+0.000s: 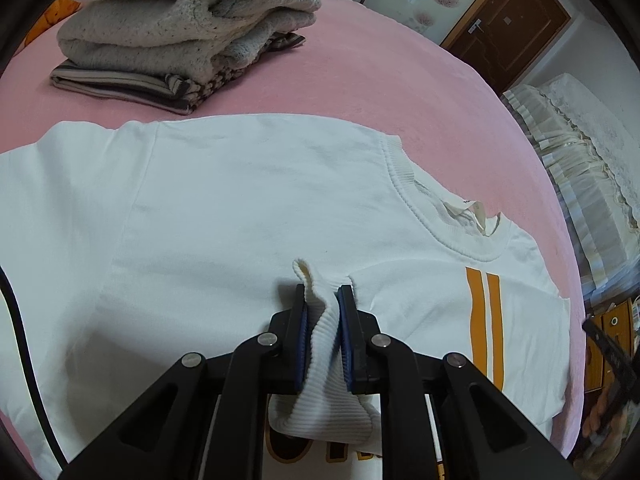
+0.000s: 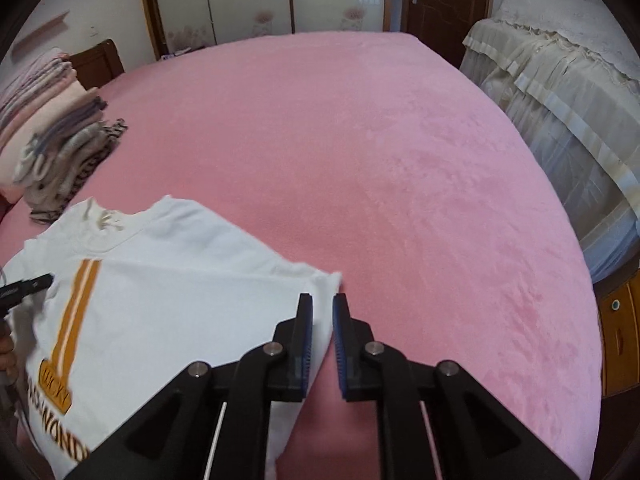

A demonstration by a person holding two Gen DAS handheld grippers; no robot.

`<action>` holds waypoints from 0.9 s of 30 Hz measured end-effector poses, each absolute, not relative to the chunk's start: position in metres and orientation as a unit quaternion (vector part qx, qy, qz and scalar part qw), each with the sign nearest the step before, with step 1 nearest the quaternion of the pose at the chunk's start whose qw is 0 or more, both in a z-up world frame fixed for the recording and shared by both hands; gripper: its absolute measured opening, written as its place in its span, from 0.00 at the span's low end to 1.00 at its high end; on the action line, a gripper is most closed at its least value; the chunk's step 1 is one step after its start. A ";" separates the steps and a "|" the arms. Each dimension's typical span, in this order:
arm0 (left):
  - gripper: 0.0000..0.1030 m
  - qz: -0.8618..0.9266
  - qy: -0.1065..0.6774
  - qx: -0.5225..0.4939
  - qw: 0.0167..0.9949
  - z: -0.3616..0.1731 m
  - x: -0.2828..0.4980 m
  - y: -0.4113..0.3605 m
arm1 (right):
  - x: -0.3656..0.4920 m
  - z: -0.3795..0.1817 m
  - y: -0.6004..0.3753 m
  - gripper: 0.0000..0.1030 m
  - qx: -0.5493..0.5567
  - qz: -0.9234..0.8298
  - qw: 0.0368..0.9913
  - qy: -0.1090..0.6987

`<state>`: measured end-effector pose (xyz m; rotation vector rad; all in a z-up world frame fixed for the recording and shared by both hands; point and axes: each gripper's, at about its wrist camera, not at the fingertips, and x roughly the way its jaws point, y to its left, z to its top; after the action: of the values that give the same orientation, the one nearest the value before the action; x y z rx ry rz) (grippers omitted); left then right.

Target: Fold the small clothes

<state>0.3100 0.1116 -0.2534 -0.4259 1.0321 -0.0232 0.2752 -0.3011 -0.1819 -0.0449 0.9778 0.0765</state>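
white orange-striped sweatshirt [image 1: 248, 208], flat, cuff raised

Broad open pink fleece bedspread [image 2: 400, 160] ahead and right of flat white sweatshirt [image 1: 240, 208]; blocked far left by tall stack of folded knit clothes [image 1: 168, 36]; cream ruffled cover [image 2: 560, 100] beyond right edge.

White shirt [image 2: 168, 280], pink bed [image 2: 380, 160], parted fingers [image 2: 306, 320]

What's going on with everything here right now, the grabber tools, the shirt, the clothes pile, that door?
Left gripper: shut on ribbed cuff.
Ribbed cuff: pinched, lifted above the shirt.
Right gripper: open, holding nothing, at the shirt's edge.
White sweatshirt with orange stripes: spread flat on the bed, not yet folded up.
Pink bed cover: smooth.
Pile of grey and striped clothes: folded, stacked.
Brown wooden door: closed.
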 end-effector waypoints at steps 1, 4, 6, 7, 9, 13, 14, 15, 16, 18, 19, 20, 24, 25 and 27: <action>0.12 -0.011 0.489 -0.204 0.848 -0.254 0.310 0.113 | 0.262 -0.180 -0.298 0.10 -0.030 0.043 0.881 0.470; 0.12 -0.012 0.488 -0.208 0.848 -0.255 0.309 0.114 | 0.231 -0.182 -0.290 0.10 -0.038 0.060 0.875 0.478; 0.12 -0.012 0.488 -0.208 0.848 -0.255 0.309 0.115 | 0.215 -0.188 -0.288 0.10 -0.034 0.069 0.871 0.486; 0.12 -0.012 0.488 -0.208 0.848 -0.255 0.309 0.115 | 0.210 -0.191 -0.286 0.10 -0.032 0.073 0.867 0.491; 0.12 -0.012 0.488 -0.208 0.848 -0.255 0.309 0.115 | 0.203 -0.201 -0.288 0.10 -0.030 0.072 0.862 0.501; 0.12 -0.014 0.489 -0.211 0.846 -0.256 0.308 0.116 | 0.199 -0.213 -0.297 0.10 0.011 0.074 0.853 0.516; 0.12 -0.014 0.489 -0.211 0.846 -0.256 0.308 0.116 | 0.199 -0.214 -0.299 0.10 0.027 0.078 0.852 0.517; 0.12 -0.014 0.489 -0.210 0.847 -0.256 0.309 0.115 | 0.198 -0.215 -0.301 0.10 0.042 0.081 0.851 0.518; 0.12 -0.014 0.489 -0.210 0.846 -0.256 0.309 0.115 | 0.199 -0.215 -0.301 0.10 0.051 0.083 0.850 0.518; 0.12 -0.014 0.489 -0.210 0.846 -0.256 0.309 0.115 | 0.200 -0.217 -0.302 0.10 0.061 0.085 0.846 0.522; 0.12 -0.014 0.489 -0.210 0.846 -0.256 0.309 0.115 | 0.200 -0.218 -0.303 0.10 0.065 0.086 0.845 0.524; 0.12 -0.014 0.489 -0.211 0.846 -0.256 0.309 0.115 | 0.201 -0.219 -0.303 0.10 0.068 0.086 0.843 0.526; 0.12 -0.014 0.490 -0.209 0.846 -0.256 0.309 0.115 | 0.199 -0.217 -0.306 0.11 0.090 0.094 0.842 0.523; 0.12 -0.014 0.489 -0.210 0.846 -0.256 0.309 0.115 | 0.199 -0.217 -0.306 0.16 0.090 0.094 0.843 0.522; 0.12 -0.013 0.490 -0.209 0.846 -0.256 0.309 0.115 | 0.199 -0.217 -0.305 0.28 0.093 0.094 0.843 0.522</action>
<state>0.3090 0.1152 -0.2556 -0.4419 1.0335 -0.0285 0.1988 -0.3055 -0.2173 0.1955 1.1020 0.1983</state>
